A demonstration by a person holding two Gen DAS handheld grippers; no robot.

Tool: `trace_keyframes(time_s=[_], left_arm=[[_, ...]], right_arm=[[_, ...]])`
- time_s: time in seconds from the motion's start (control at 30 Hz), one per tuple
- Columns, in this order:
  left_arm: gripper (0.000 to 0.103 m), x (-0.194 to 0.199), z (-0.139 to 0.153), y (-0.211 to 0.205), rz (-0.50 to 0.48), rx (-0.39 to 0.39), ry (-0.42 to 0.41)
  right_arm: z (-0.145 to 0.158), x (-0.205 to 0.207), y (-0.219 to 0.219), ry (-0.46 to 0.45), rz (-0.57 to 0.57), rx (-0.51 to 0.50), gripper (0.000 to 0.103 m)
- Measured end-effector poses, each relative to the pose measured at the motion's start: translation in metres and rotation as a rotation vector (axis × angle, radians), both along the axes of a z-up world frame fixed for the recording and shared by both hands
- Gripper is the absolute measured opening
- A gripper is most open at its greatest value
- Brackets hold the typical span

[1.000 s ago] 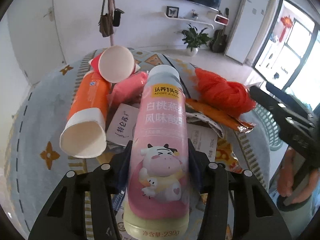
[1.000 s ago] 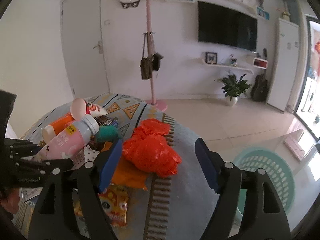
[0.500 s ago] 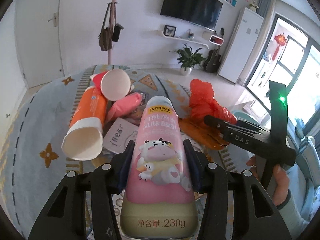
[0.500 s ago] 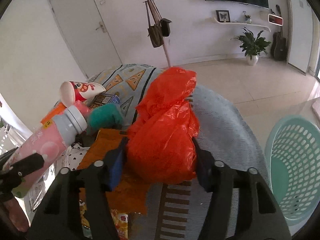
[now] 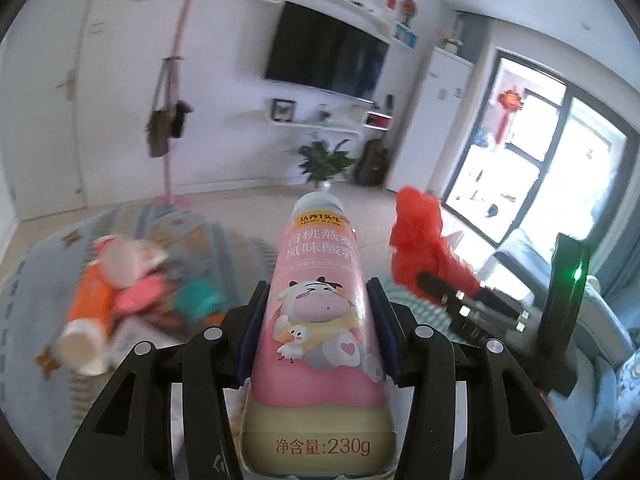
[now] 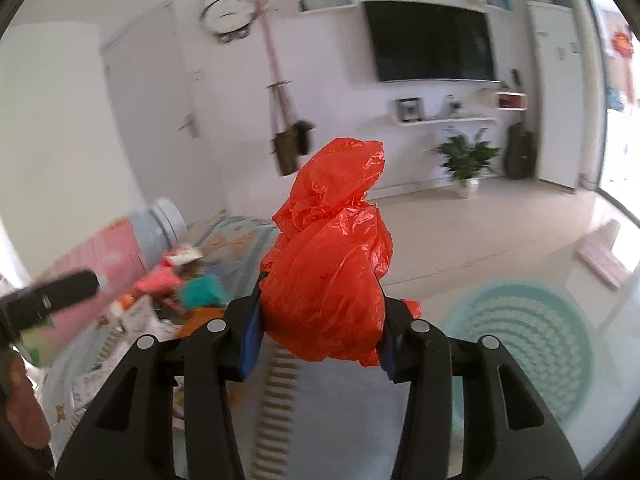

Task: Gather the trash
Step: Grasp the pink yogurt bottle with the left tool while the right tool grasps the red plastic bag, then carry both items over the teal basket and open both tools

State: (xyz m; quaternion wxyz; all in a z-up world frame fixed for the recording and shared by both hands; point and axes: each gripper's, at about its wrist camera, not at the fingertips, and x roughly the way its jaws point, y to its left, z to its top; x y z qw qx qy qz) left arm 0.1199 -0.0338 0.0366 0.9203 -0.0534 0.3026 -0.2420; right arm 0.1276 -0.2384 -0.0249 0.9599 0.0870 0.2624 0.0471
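Observation:
My left gripper [image 5: 318, 330] is shut on a pink yogurt bottle [image 5: 316, 320] with a cartoon cow, held up off the rug. My right gripper [image 6: 320, 326] is shut on a crumpled red plastic bag [image 6: 332, 256], lifted above the rug; the bag also shows in the left wrist view [image 5: 420, 248]. A pale green laundry-style basket [image 6: 520, 340] stands on the floor at the lower right in the right wrist view. The pink bottle appears blurred at the left of the right wrist view [image 6: 100, 264].
A pile of trash lies on the patterned rug [image 5: 240, 248]: an orange tube with a white cup end [image 5: 86, 312], a pink wrapper [image 5: 140, 296], a teal item [image 5: 196, 298]. A coat stand [image 6: 276, 80], a potted plant [image 6: 466, 160] and a wall TV [image 6: 432, 44] are behind.
Both grippers have risen from the pile. The right gripper closed on the red bag and lifted it. The left has carried the bottle higher.

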Motion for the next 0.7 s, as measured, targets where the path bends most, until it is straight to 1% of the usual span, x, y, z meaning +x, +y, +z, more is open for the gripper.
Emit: trace_keyframes(time_s=[0.1,0.13,0.17,0.2,0.3,0.4,0.5,0.57,0.63,0.67,0.7], left_arm=[[0.047,0.011,-0.006,-0.043,-0.040,-0.022,0.023],[0.047,0.016,-0.012,-0.062,-0.066,-0.030,0.042],[0.047,0.021,-0.018,-0.071,-0.080,-0.031,0.055],[0.047,0.027,-0.027,-0.092,-0.112,-0.035,0.079],[0.047,0.041,-0.049,-0.131,-0.163,-0.021,0.112],[0.047,0.056,-0.080,-0.162,-0.208,-0.007,0.169],[0.047,0.070,-0.106,-0.181,-0.232,-0.003,0.247],[0.047,0.080,-0.123,-0.192,-0.244,-0.004,0.302],[0.047,0.085,-0.134,-0.197,-0.253,-0.001,0.333],[0.047,0.086,-0.136,-0.197,-0.257,0.000,0.333],[0.051,0.086,-0.138,-0.198,-0.256,0.005,0.323]], right_arm=[[-0.009,-0.011,-0.039,0.036,-0.083,0.005,0.043],[-0.013,-0.014,-0.055,0.058,-0.104,0.031,0.043],[-0.019,-0.015,-0.070,0.077,-0.123,0.059,0.043],[-0.024,-0.013,-0.082,0.093,-0.138,0.074,0.043],[-0.048,-0.012,-0.115,0.160,-0.218,0.085,0.043],[-0.075,-0.009,-0.140,0.233,-0.266,0.130,0.043],[-0.104,-0.005,-0.154,0.307,-0.313,0.141,0.044],[-0.117,-0.003,-0.161,0.346,-0.331,0.146,0.044],[-0.128,-0.001,-0.166,0.378,-0.345,0.145,0.046],[-0.131,-0.001,-0.167,0.387,-0.355,0.142,0.047],[-0.134,0.000,-0.168,0.395,-0.364,0.141,0.048]])
